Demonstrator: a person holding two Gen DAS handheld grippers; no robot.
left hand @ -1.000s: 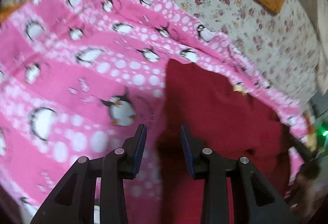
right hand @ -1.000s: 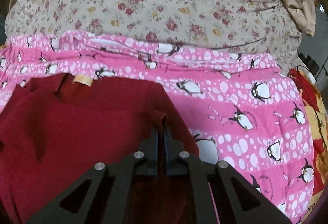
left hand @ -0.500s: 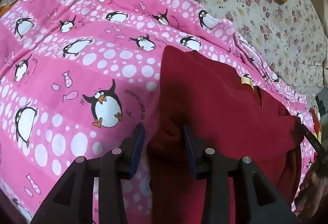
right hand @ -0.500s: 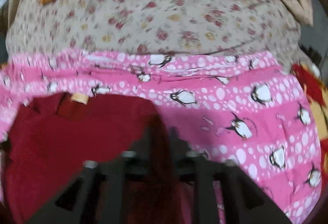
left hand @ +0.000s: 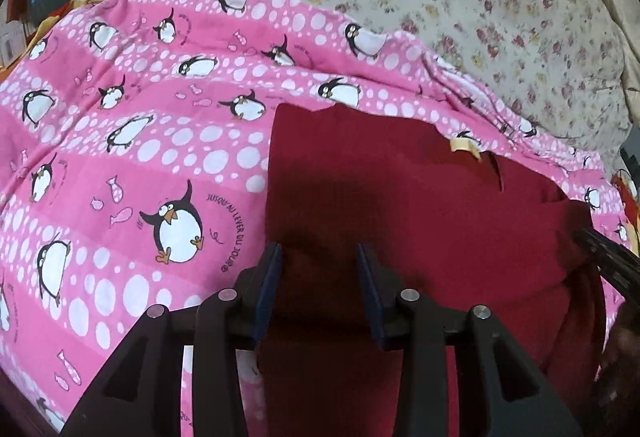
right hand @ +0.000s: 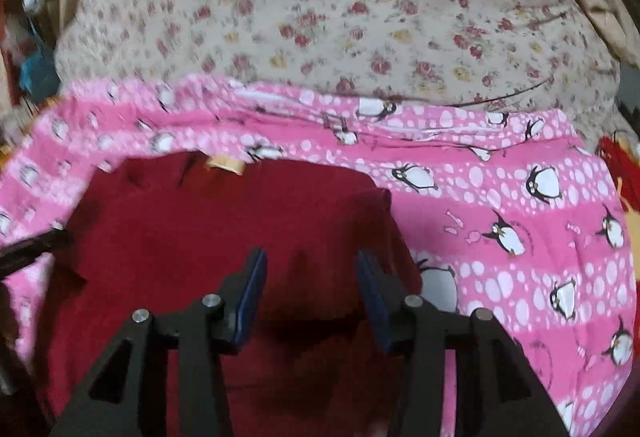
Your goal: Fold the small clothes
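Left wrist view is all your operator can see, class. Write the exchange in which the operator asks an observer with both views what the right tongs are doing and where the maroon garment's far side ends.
Observer: The right tongs are open, with nothing gripped, and are poised over the maroon garment.
Operator: And where does the garment's side edge end, on that side?
Observer: It lies on the pink penguin sheet and partly covers one printed penguin just past the right tongs.
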